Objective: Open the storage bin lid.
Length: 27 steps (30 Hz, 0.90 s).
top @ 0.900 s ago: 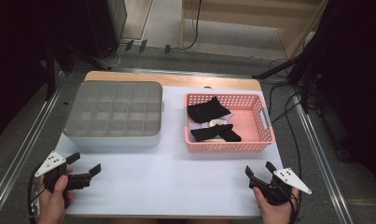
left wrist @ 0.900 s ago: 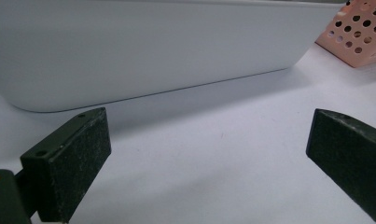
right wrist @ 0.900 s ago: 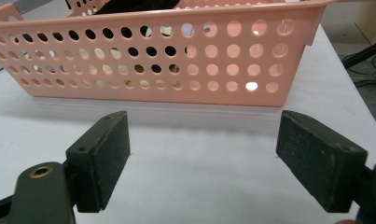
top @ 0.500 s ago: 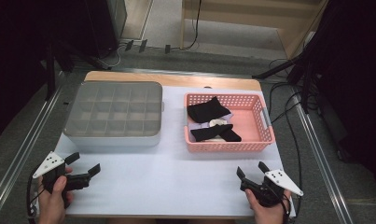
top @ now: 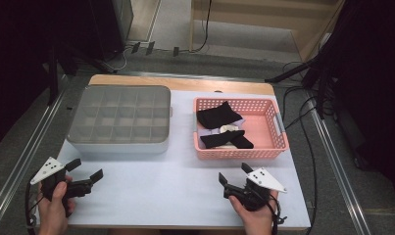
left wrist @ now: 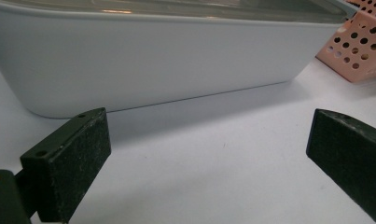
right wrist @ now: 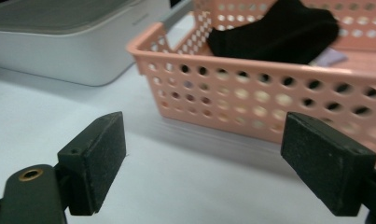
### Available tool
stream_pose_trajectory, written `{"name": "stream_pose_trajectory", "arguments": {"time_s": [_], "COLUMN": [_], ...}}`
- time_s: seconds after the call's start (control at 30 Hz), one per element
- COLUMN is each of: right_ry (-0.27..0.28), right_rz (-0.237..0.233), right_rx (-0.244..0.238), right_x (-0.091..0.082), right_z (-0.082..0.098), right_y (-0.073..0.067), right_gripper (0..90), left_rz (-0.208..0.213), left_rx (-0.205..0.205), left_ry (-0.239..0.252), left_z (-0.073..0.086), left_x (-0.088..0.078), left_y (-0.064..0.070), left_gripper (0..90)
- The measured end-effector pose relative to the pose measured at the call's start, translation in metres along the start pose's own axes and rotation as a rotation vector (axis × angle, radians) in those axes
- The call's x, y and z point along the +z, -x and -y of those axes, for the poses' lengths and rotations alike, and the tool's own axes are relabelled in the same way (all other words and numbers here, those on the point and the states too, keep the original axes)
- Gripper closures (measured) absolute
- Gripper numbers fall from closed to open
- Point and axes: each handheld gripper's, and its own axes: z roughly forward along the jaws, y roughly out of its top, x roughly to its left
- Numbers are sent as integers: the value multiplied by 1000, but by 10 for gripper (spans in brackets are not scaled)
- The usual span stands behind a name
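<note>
Your right gripper [top: 234, 176] sits just in front of the pink plastic basket [top: 278, 128], whose perforated wall is pierced with rows of round holes; soft black socks [top: 218, 115] lie crumpled inside. Its matte, rough-faced jaws are spread wide with nothing between them. Your left gripper [top: 85, 169], likewise spread and empty, faces the smooth grey box [top: 117, 146] with rounded corners and a translucent gridded lid on the white table [top: 156, 186].
</note>
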Motion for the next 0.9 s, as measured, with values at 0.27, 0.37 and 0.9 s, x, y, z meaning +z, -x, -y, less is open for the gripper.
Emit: {"name": "stream_pose_trajectory", "arguments": {"time_s": [0.27, 0.37, 0.9], "right_ry": [-8, -21, -21], "right_rz": [-59, -78, -111], "right_rx": [-25, -40, -28], "right_x": [23, 32, 55], "right_z": [-11, -16, -34], "right_y": [-31, -41, -74], "right_gripper": [147, 150, 148], "left_rz": [-11, -11, -31], "left_rx": [-23, -26, -31], "left_ry": [28, 27, 43], "left_z": [-5, -11, -27], "left_x": [-9, -12, -22], "left_y": [-8, -10, -23], "left_gripper": [3, 0, 0]}}
